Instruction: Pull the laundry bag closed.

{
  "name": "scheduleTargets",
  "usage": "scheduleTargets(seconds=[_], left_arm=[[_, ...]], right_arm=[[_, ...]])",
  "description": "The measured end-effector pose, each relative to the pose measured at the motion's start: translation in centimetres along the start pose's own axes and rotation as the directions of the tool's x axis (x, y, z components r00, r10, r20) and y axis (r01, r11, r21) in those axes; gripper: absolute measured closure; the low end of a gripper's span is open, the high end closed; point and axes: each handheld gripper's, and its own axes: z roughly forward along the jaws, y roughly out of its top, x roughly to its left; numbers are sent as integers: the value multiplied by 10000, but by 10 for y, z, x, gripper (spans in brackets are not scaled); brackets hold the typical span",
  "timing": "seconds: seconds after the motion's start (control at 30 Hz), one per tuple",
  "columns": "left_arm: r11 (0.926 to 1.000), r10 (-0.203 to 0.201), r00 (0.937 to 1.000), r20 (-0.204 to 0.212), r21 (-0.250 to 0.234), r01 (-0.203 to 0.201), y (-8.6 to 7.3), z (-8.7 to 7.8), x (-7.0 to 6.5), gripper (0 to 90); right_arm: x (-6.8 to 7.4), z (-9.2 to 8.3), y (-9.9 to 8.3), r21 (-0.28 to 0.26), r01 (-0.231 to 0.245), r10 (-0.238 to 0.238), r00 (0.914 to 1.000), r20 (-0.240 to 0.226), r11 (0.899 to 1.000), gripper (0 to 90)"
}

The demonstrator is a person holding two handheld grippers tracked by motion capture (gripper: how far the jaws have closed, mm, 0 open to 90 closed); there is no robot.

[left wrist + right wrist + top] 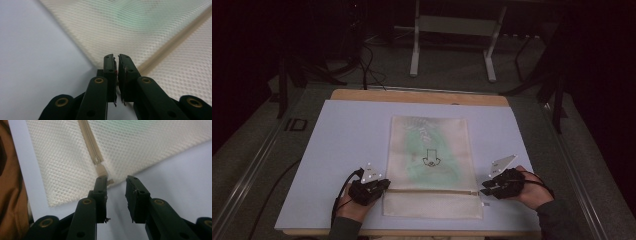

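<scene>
The setting was a dimly lit recording lab or studio rather than a home. A wooden table (419, 96) carried a white board (347, 150) as a staged work surface, lit from above while the surroundings stayed dark. Grey carpeted floor (452, 65) lay beyond it. A white metal stand frame (452, 35) stood at the far side, dark tripod-like legs (552, 85) were placed to the right, and black cables (367, 65) ran across the floor at the rear left.

White sheet (347, 150) over wooden table (419, 96); metal frame (452, 45) beyond.
</scene>
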Motion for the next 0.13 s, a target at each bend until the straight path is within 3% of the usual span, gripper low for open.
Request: scheduleTargets(seconds=[0.13], left_arm=[[9998,-200,9990,-407,-6,200,-2,-2,7,837]], right_arm=[[-2,-1,-7,-268,-285,288,9995,86,9992,706]])
